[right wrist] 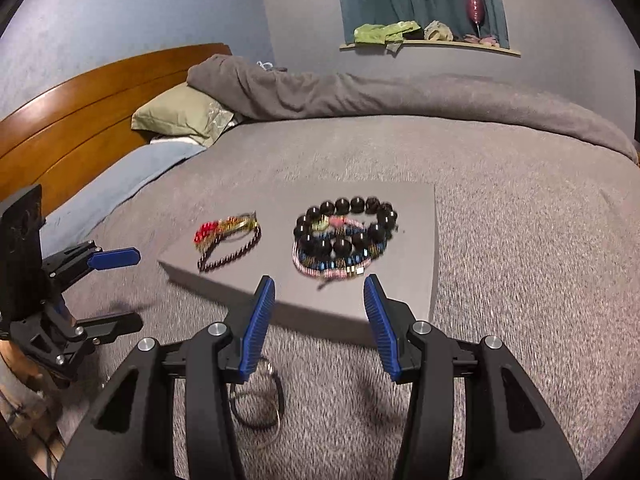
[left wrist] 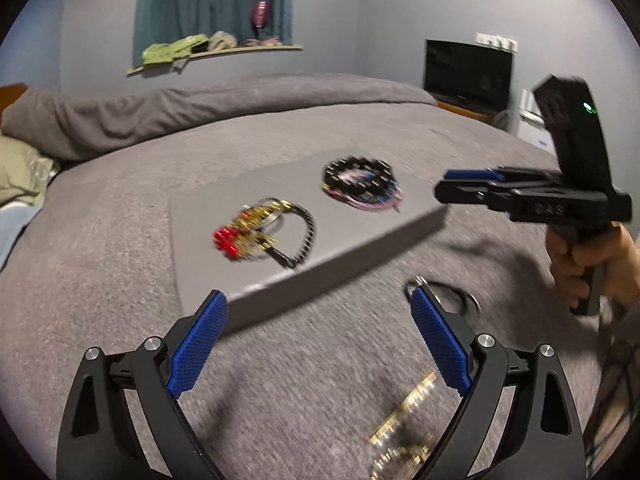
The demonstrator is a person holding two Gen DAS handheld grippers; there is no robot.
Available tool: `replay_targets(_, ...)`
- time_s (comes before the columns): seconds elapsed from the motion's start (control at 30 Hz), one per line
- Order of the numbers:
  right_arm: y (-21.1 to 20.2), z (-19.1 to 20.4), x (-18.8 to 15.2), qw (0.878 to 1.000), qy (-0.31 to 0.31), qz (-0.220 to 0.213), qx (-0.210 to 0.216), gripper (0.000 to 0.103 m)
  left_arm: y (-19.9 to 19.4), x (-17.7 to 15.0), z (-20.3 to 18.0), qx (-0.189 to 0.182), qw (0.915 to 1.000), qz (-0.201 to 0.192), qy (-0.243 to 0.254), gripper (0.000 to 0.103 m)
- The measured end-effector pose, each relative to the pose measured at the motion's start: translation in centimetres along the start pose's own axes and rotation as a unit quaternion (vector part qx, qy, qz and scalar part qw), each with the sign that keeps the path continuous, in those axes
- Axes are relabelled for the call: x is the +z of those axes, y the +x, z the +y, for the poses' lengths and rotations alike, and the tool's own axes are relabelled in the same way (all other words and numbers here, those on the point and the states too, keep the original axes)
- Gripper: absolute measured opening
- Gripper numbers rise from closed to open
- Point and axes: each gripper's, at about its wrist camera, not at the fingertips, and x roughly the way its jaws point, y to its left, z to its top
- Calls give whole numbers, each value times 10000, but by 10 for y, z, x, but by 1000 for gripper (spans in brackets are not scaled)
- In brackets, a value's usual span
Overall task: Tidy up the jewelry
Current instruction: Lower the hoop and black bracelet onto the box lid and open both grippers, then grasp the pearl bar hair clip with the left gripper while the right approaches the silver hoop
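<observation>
A flat grey board (left wrist: 360, 236) (right wrist: 416, 240) lies on the bed and carries two heaps of jewelry. The left heap (left wrist: 256, 234) (right wrist: 226, 240) is red and gold pieces with a dark bead string. The right heap (left wrist: 360, 184) (right wrist: 344, 236) is a big black bead bracelet over pink and blue woven bands. My left gripper (left wrist: 318, 304) (right wrist: 138, 292) hovers before the board's near edge, open wide and holding nothing. My right gripper (right wrist: 319, 280) (left wrist: 440, 186) is open over the board's near edge, nothing between its pads. Thin ring bangles (left wrist: 460, 300) (right wrist: 256, 400) and a gold chain piece (left wrist: 404, 420) lie on the blanket.
The bed is covered by a grey blanket (right wrist: 520, 280), with a rolled duvet (right wrist: 400, 96) at the far side. A green pillow (right wrist: 184, 116) and wooden headboard (right wrist: 80, 100) are at the left. A dark screen (left wrist: 468, 72) stands by the wall. A person's hand (left wrist: 584, 264) grips the right gripper's handle.
</observation>
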Motion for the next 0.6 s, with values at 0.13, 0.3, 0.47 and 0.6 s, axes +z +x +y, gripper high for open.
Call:
replay_targets(0.13,-5,3,-16,9999,-27,142,61,47,0,-12,-10,-174,9995,156,205,92)
replay_targets(0.3,-11,18,-37,9992,-212,326,129,47,-2,-25,-18,-399,9981,332,330,88)
replay_targets(0.47,-13,35,-60,9975,-391,531,236,47,-5,-38,-30,-618,9958,477,481,76)
replay_targets(0.6,-10,45,-72,9963,-535,641,187,52,0,-47,-35,-622,9942,674,569,70)
